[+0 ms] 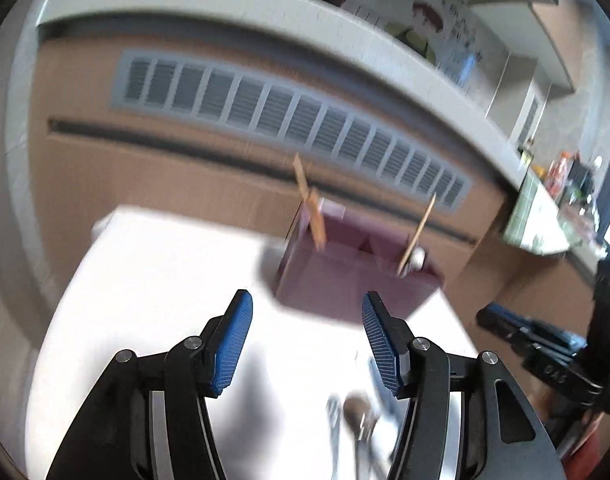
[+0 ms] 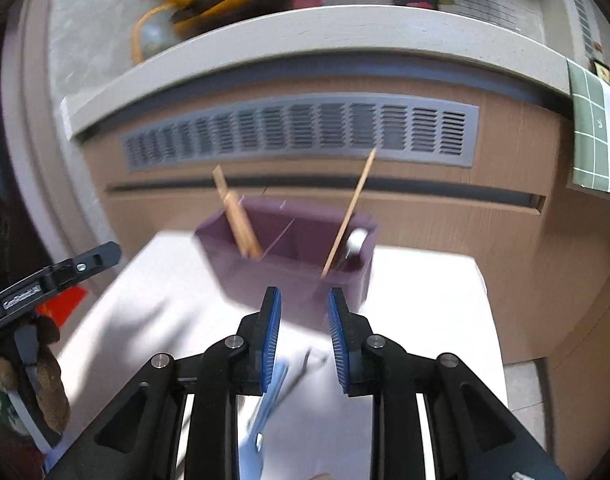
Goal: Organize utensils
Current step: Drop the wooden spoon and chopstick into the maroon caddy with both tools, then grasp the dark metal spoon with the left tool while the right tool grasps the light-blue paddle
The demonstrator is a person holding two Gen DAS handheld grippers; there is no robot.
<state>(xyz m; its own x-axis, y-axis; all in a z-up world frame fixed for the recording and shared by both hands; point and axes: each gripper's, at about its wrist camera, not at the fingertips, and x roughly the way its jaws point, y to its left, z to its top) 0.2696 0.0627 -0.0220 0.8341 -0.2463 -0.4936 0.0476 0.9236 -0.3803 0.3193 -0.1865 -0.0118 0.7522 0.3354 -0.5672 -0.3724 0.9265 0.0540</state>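
A purple divided box (image 1: 345, 284) stands on the white table (image 1: 153, 280), just beyond both grippers. Flat wooden utensils (image 1: 311, 212) lean in its left compartment. A thin wooden stick (image 1: 419, 232) and a white-tipped utensil (image 1: 419, 258) stand in its right one. My left gripper (image 1: 307, 300) is open with nothing between its blue pads. Blurred metal cutlery (image 1: 357, 416) lies on the table below it. My right gripper (image 2: 303, 294) is open in front of the box (image 2: 289, 264), and nothing is gripped. A light blue utensil (image 2: 269, 404) and a thin metal piece (image 2: 309, 360) lie under it.
A brown cabinet front with a grey vent grille (image 2: 301, 132) rises close behind the table (image 2: 425, 300), under a grey ledge (image 2: 305, 28). The left gripper's black body (image 2: 53, 276) shows at the left edge of the right wrist view. Both views are blurred.
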